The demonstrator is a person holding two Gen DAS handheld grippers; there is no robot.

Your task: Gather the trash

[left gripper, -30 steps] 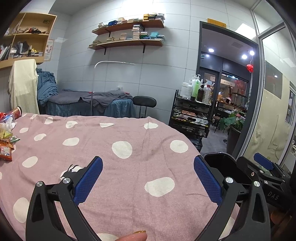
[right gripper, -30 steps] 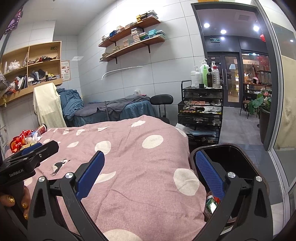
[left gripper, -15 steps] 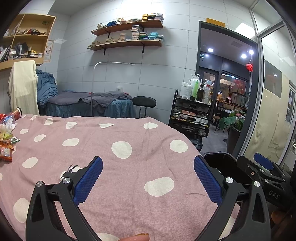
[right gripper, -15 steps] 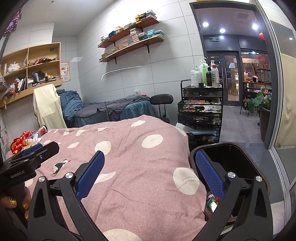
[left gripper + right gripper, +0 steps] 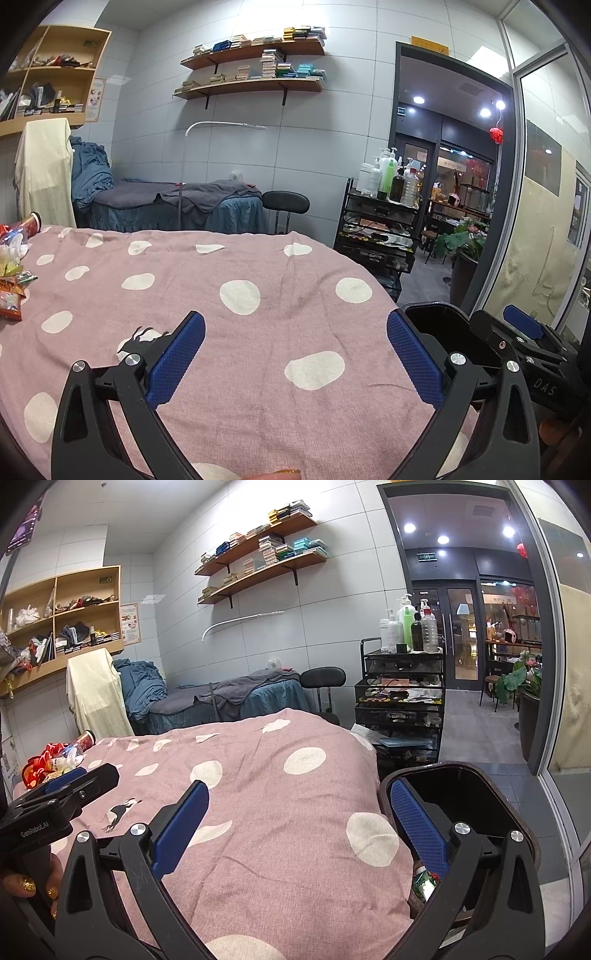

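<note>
A pile of snack wrappers and bottles (image 5: pixel 13 269) lies at the far left of the pink polka-dot bedspread (image 5: pixel 258 295); the right wrist view shows the same pile (image 5: pixel 55 760). A black trash bin (image 5: pixel 476 801) stands beside the bed's right edge, with a green and red wrapper (image 5: pixel 424 882) inside. My left gripper (image 5: pixel 295 358) hangs open over the bedspread, holding nothing. My right gripper (image 5: pixel 299 827) is open too, its right finger over the bin's mouth. The bin (image 5: pixel 439 325) also shows in the left wrist view, beside the right gripper's body (image 5: pixel 524 343).
A black rolling cart (image 5: pixel 400 701) with bottles stands beyond the bed's far right corner, a black stool (image 5: pixel 323 677) next to it. A blue-grey massage bed (image 5: pixel 177 210) lies along the back wall. A glass partition (image 5: pixel 569 686) runs along the right.
The left wrist view has drifted slightly; the trash pile sits a little further left. The right gripper has barely moved. Both grippers stay open.
</note>
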